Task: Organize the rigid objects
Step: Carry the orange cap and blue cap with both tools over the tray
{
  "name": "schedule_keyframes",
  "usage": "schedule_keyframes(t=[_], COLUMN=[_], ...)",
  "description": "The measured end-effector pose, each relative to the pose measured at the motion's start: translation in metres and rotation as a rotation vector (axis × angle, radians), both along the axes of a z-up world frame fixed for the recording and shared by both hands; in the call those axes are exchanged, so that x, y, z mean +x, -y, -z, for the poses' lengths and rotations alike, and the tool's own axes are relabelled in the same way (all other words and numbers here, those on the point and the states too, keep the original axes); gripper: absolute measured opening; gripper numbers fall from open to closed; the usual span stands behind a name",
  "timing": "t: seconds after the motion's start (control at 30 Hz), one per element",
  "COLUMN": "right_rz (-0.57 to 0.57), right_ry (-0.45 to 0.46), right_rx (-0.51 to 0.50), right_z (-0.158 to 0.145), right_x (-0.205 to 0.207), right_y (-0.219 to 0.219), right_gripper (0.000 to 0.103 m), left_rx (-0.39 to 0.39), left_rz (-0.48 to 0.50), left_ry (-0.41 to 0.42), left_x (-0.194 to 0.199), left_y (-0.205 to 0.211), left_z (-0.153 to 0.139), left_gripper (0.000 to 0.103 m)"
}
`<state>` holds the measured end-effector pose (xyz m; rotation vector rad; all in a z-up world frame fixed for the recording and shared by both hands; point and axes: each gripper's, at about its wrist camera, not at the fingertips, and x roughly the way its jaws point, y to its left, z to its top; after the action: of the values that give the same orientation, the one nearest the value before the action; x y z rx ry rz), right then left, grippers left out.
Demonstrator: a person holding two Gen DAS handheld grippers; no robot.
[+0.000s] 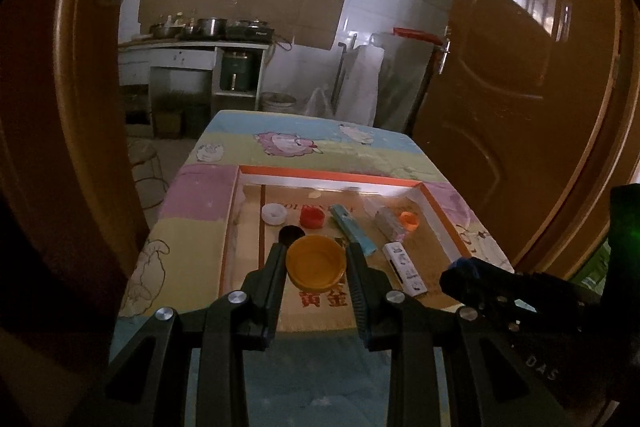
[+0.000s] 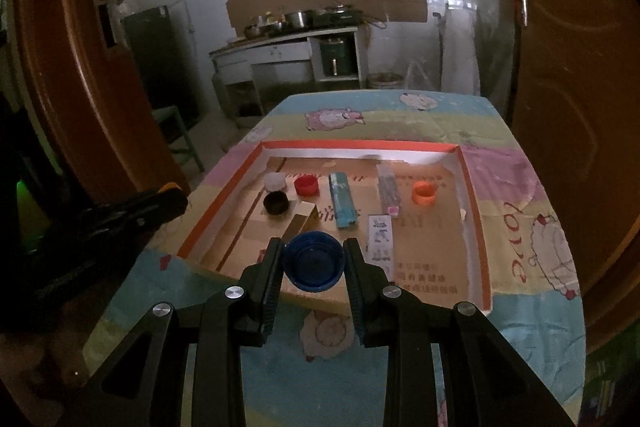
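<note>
Your left tool (image 1: 316, 263) grips the orange cap (image 1: 316, 262) above the tray (image 1: 328, 174). Your right tool (image 2: 314, 263) clamps the blue cap (image 2: 314, 264), level over the tray's near edge

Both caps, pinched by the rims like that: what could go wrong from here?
1. The left gripper holds the yellow cap only by its round rim; it could squirt out.
2. Same for the right gripper and the blue cap.
3. The black cap, white cap and red cap sit close together in the tray; a drop could scatter them.
</note>
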<state>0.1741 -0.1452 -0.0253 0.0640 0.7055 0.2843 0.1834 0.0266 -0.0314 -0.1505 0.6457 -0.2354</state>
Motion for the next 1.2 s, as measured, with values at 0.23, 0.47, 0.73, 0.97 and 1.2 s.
schedule_keyframes(t=[0.23, 0.47, 0.73, 0.97, 1.2], right_rz=[-0.012, -0.021, -0.023, -0.03, -0.032], right_ry=[-0.005, -0.021, -0.052, -0.078, -0.098], right_rx=[0.006, 0.016, 0.018, 0.014, 0.008], right_z=[0.005, 0.015, 0.03, 0.045, 0.057], right_x=[0.017, 0.036, 0.057, 0.072, 0.082], right_y=[-0.004, -0.006, -0.008, -0.011, -0.012], right_gripper=[0.031, 0.031, 0.031, 0.031, 0.031], left_rx=[0.011, 0.017, 0.027, 0.025, 0.024], left_rz=[-0.02, -0.031, -0.03, -0.04, -0.048], left_ry=[-0.02, -0.048, -0.086, -0.11, -0.139], left_x=[0.018, 0.038, 0.059, 0.071, 0.081], left_y=[-0.003, -0.003, -0.002, -0.005, -0.006], left_z=[0.01, 0.022, 0.036, 0.05, 0.065], left_gripper=[0.031, 0.031, 0.031, 0.031, 0.031])
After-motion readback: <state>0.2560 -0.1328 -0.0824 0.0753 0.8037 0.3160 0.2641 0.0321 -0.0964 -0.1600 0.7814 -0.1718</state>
